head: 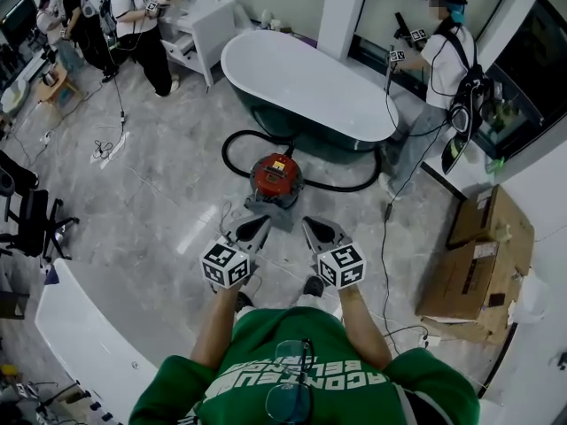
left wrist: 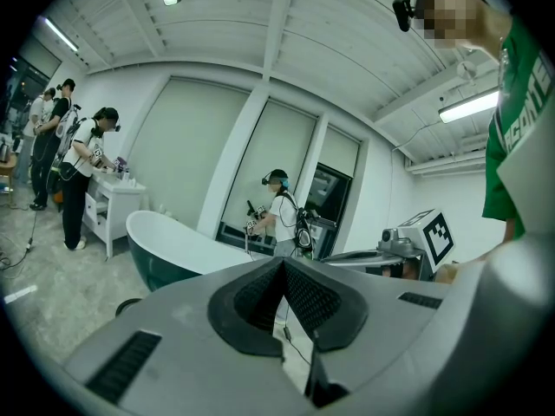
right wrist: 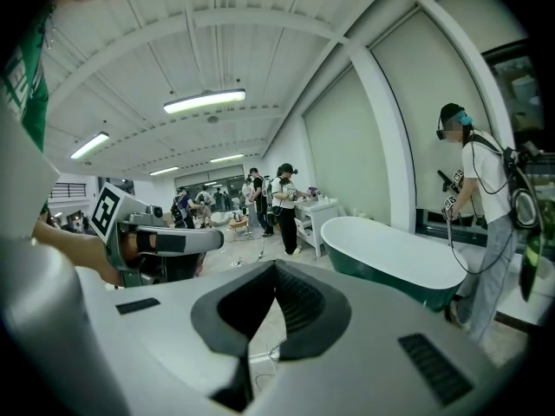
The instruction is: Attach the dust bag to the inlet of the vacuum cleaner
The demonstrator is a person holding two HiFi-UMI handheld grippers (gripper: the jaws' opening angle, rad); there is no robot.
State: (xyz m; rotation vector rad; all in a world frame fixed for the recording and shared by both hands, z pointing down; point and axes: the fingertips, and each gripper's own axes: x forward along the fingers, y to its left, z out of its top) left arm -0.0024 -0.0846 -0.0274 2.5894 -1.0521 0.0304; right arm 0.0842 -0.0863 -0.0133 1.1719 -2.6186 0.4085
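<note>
A red-topped vacuum cleaner (head: 276, 175) on a grey base stands on the marble floor in the head view, with its black hose (head: 232, 153) looped behind it. No dust bag shows in any view. My left gripper (head: 255, 227) and right gripper (head: 315, 227) are held side by side in the air, a little short of the vacuum and pointing toward it. In the left gripper view the left gripper (left wrist: 283, 269) has its pads pressed together with nothing between them. The right gripper (right wrist: 276, 272) is shut the same way and holds nothing.
A white and dark green bathtub (head: 306, 82) stands behind the vacuum. A person (head: 443, 60) with grippers stands at its right end, and other people (head: 133, 25) work at the back left. Cardboard boxes (head: 478, 264) lie right, a white counter (head: 80, 335) lower left, and a cable (head: 384, 237) runs across the floor.
</note>
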